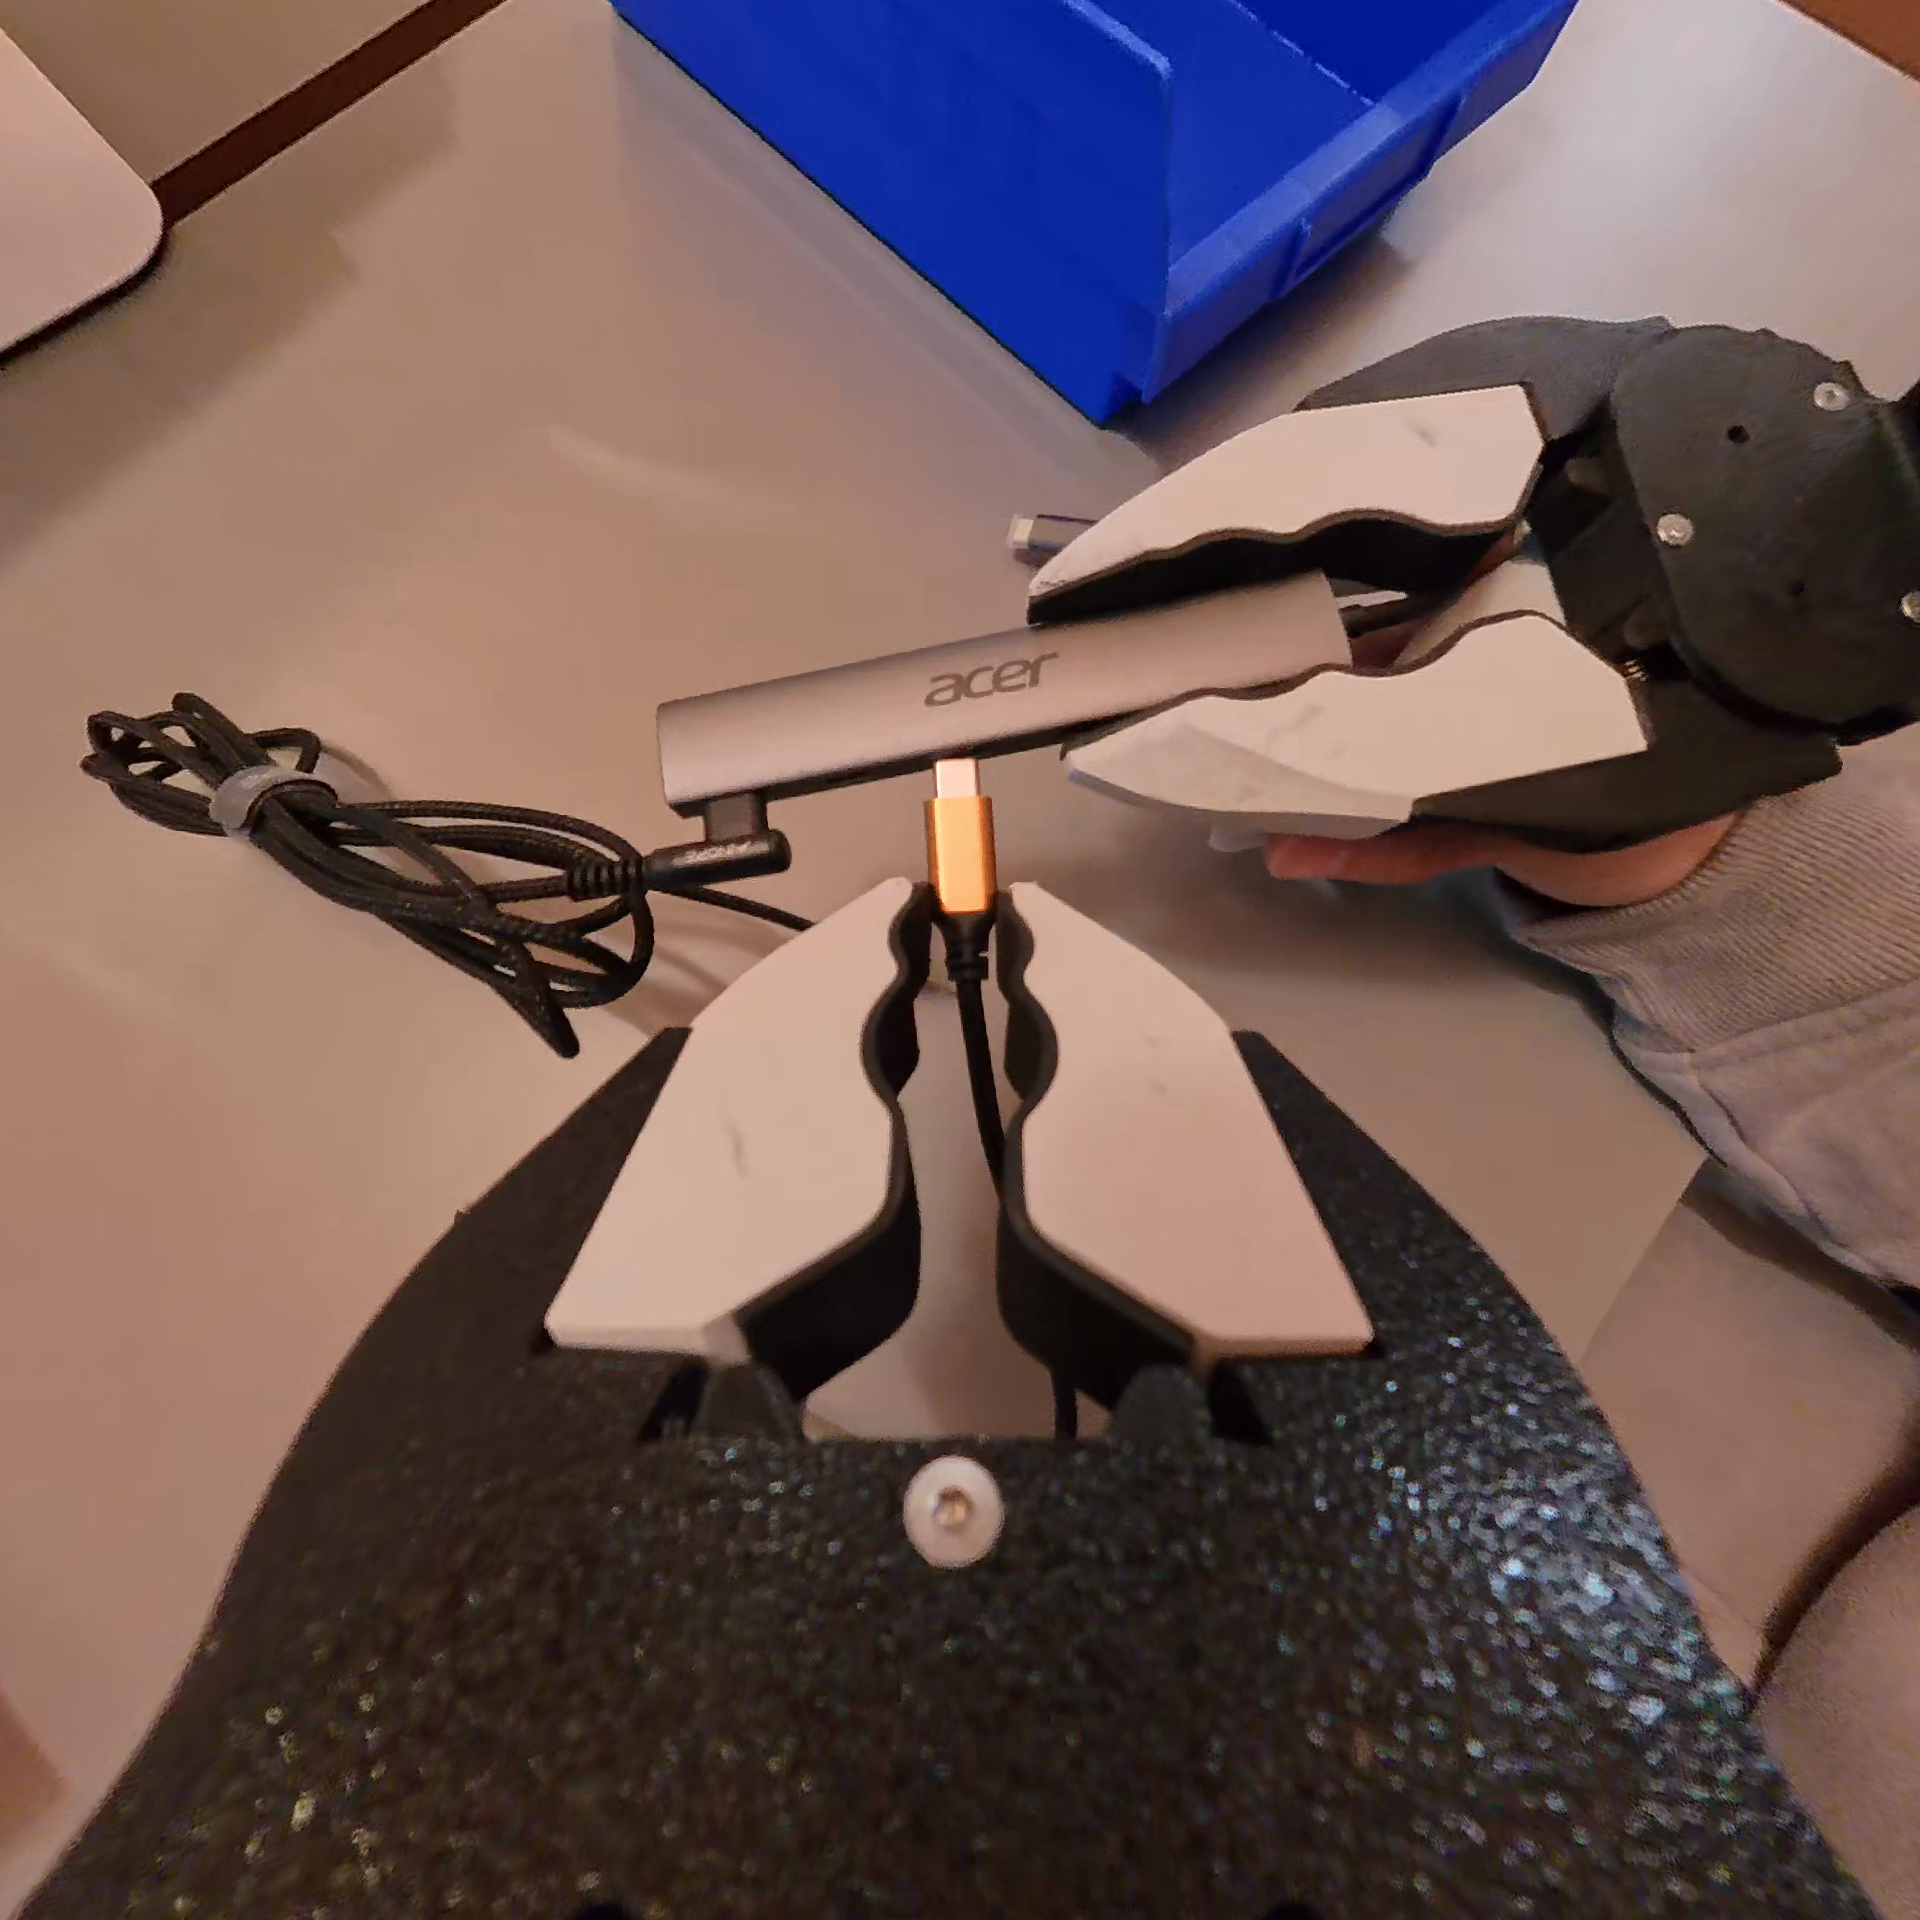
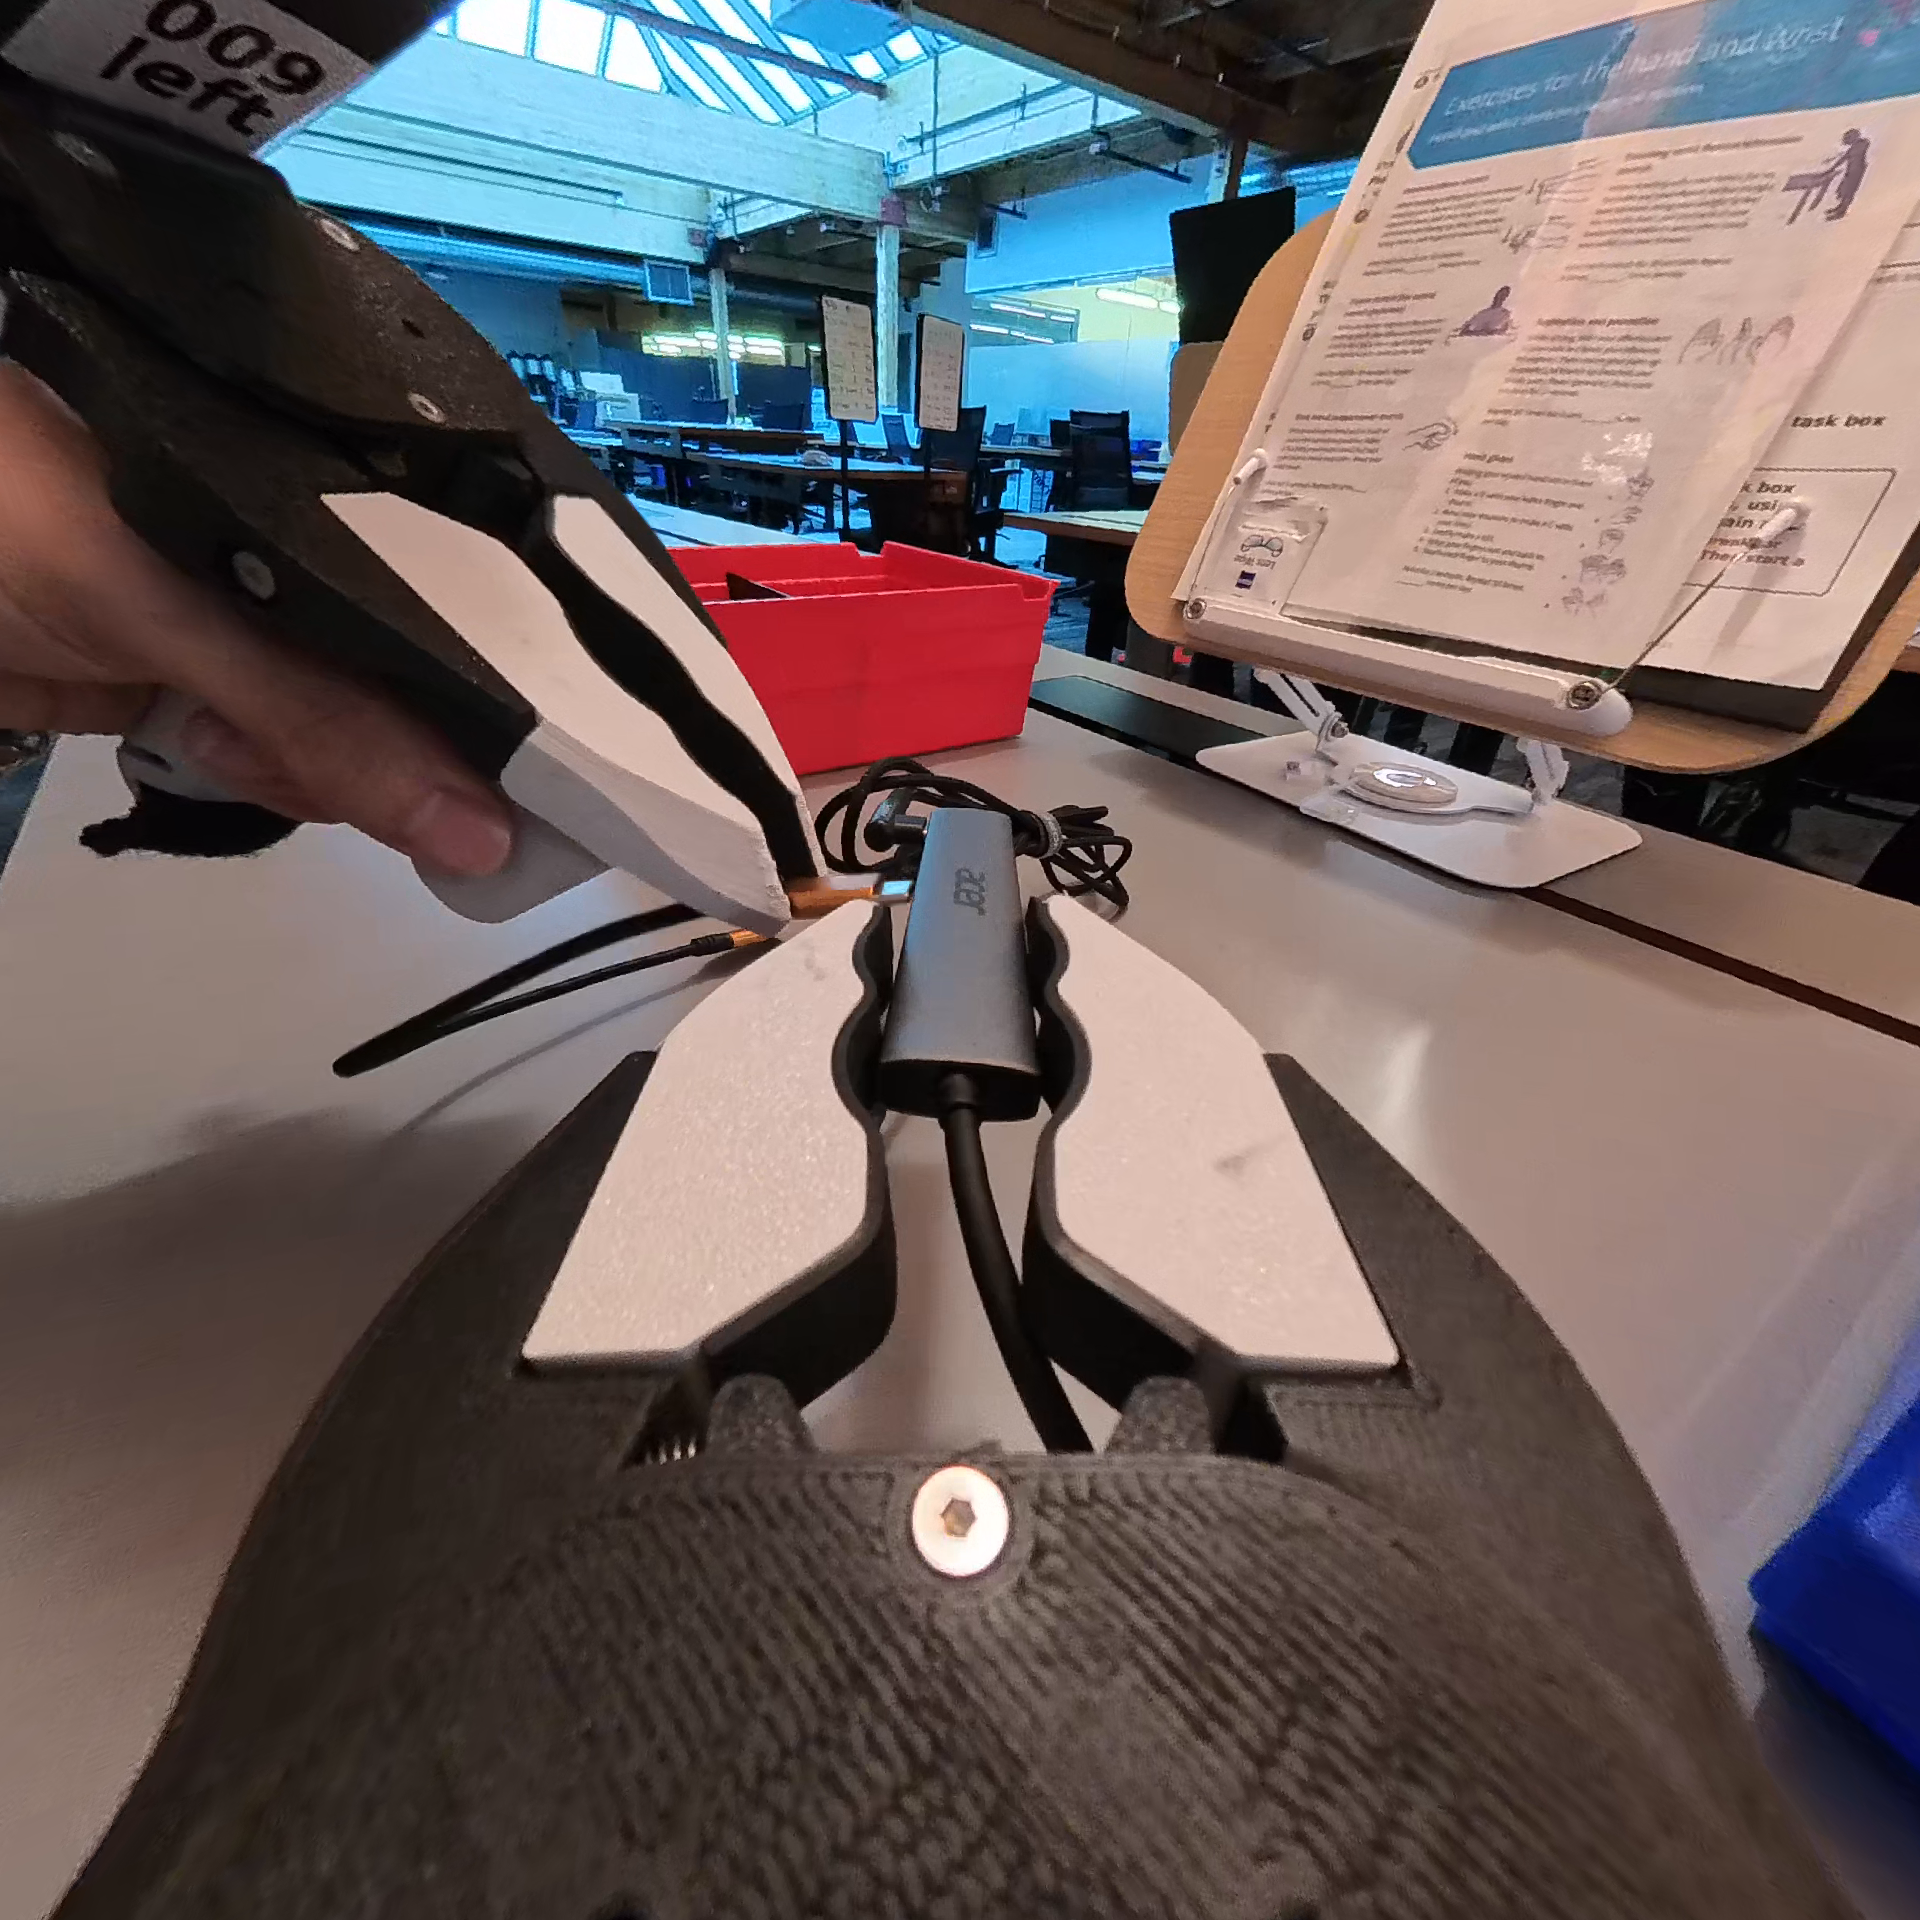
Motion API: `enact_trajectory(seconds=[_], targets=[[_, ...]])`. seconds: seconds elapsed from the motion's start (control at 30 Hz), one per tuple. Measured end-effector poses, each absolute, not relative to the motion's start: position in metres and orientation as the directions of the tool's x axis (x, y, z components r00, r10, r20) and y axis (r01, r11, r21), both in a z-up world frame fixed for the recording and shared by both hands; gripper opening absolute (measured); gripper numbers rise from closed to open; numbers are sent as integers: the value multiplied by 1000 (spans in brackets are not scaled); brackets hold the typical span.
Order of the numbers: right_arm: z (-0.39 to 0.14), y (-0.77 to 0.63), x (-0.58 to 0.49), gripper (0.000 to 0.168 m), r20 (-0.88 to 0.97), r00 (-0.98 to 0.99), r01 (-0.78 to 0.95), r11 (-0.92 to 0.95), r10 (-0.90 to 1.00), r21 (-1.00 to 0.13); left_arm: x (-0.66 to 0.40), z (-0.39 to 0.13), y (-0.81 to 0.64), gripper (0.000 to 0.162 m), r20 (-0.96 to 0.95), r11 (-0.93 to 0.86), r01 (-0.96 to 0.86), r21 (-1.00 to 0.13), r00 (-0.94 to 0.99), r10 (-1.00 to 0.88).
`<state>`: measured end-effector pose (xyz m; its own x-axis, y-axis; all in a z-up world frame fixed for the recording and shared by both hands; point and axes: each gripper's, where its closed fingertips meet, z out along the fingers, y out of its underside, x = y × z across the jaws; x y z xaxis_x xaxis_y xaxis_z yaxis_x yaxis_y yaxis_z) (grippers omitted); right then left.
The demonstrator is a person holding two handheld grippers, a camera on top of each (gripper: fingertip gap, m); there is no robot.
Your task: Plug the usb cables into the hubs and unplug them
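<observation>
My left gripper [image 1: 958, 894] is shut on the orange USB-C plug [image 1: 960, 844] of a black cable; the plug's silver tip sits at the side edge of the grey hub [image 1: 935, 696]. My right gripper [image 2: 956, 920] is shut on the grey hub [image 2: 961, 966], held above the table; it shows in the left wrist view [image 1: 1049, 675] coming in from the right. A black angled plug [image 1: 732, 844] with a coiled braided cable [image 1: 343, 831] is in the hub's far end. The left gripper also shows in the right wrist view [image 2: 800, 878] with the orange plug [image 2: 831, 891] at the hub's left side.
A blue bin [image 1: 1091, 166] stands behind the hub. A red bin [image 2: 883, 644] sits farther back. A document stand [image 2: 1507, 436] with printed sheets stands at the right on a white base. Another connector [image 1: 1039, 535] lies behind the right gripper. A second black cable end [image 2: 727, 943] lies on the table. Left tips to right tips: about 4 cm.
</observation>
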<state>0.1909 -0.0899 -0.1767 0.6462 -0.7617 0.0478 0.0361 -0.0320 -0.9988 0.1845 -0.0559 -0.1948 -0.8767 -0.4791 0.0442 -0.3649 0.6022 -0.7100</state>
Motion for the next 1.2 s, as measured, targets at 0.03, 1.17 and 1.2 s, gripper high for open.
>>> enact_trajectory(seconds=[0.03, 1.17, 1.2], targets=[[-177, -90, 191, 25, 50, 645, 38, -33, -763, -999, 185, -196, -56, 11, 46, 604, -366, -708, -877, -478], [-178, -78, 189, 25, 197, 616, 127, -150, -763, -980, 182, -195, -50, 11, 54, 619, -383, -686, -875, -482], [-178, -79, 190, 25, 193, 616, 125, -148, -763, -981, 183, -196, -50, 11, 46, 623, -378, -685, -875, -481]])
